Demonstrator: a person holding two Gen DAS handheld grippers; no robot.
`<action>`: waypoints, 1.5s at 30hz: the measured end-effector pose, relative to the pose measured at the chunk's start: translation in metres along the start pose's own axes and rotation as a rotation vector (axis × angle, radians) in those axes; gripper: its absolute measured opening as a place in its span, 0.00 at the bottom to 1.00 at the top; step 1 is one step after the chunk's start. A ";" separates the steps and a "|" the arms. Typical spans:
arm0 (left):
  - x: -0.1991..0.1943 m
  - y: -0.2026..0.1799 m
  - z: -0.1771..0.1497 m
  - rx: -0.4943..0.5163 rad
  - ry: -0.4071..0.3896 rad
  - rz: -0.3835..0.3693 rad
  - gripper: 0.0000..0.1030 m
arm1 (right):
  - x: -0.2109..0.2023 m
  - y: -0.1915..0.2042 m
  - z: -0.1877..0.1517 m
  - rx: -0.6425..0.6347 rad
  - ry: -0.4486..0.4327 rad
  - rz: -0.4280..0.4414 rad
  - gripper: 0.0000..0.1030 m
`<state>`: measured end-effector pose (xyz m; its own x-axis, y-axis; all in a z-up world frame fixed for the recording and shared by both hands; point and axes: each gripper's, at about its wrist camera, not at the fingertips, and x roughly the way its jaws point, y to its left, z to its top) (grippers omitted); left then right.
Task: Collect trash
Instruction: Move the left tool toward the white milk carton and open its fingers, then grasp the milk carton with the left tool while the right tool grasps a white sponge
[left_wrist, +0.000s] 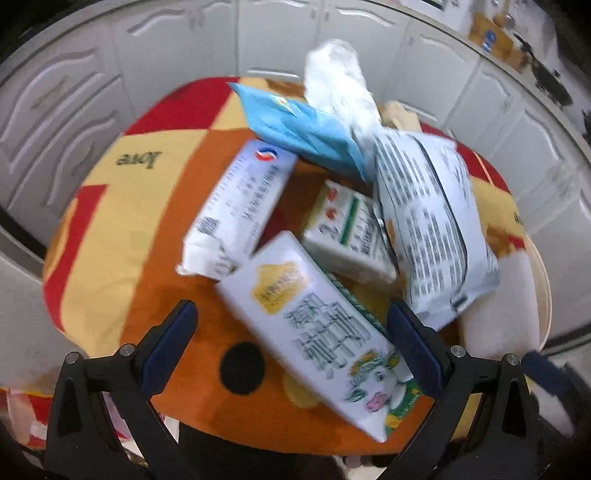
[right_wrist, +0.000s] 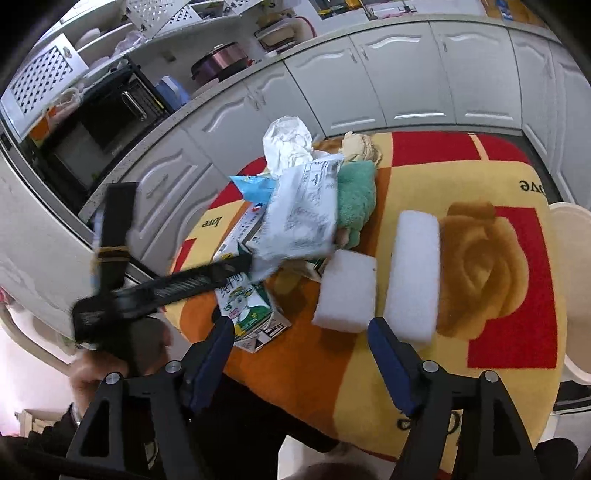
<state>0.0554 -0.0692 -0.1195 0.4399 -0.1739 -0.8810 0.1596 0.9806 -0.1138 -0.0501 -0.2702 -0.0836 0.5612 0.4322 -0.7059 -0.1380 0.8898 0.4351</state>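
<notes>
A pile of trash lies on a small table with a red, yellow and orange cloth (left_wrist: 122, 236). Nearest is a milk carton with a cow picture (left_wrist: 314, 328), between the open jaws of my left gripper (left_wrist: 291, 343). Behind it lie a white box (left_wrist: 236, 206), a small green-and-white carton (left_wrist: 351, 229), a grey printed bag (left_wrist: 432, 225), a blue wrapper (left_wrist: 299, 129) and crumpled white plastic (left_wrist: 336, 81). In the right wrist view the same carton (right_wrist: 251, 306) and bag (right_wrist: 299, 214) show, with my left gripper's body (right_wrist: 166, 288) over them. My right gripper (right_wrist: 301, 332) is open and empty above the cloth (right_wrist: 317, 373).
Two white foam blocks (right_wrist: 347, 291) (right_wrist: 413, 273) lie just ahead of my right gripper. A green cloth (right_wrist: 356, 195) and crumpled paper (right_wrist: 288, 142) sit behind the pile. White kitchen cabinets (right_wrist: 402, 74) surround the table. A cream chair (right_wrist: 572, 288) stands at its right edge.
</notes>
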 end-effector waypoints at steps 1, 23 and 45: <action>-0.002 0.003 -0.001 0.000 -0.004 -0.008 0.93 | 0.000 0.002 -0.001 -0.009 0.004 0.001 0.70; -0.013 0.033 -0.016 0.010 -0.032 -0.080 0.74 | 0.058 0.019 0.008 -0.153 0.000 -0.252 0.16; -0.023 0.035 -0.023 0.025 -0.049 -0.090 0.67 | 0.023 0.010 0.008 -0.106 0.002 -0.271 0.47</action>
<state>0.0306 -0.0288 -0.1136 0.4655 -0.2659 -0.8442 0.2217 0.9584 -0.1797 -0.0316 -0.2524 -0.0912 0.5874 0.1764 -0.7899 -0.0675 0.9832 0.1694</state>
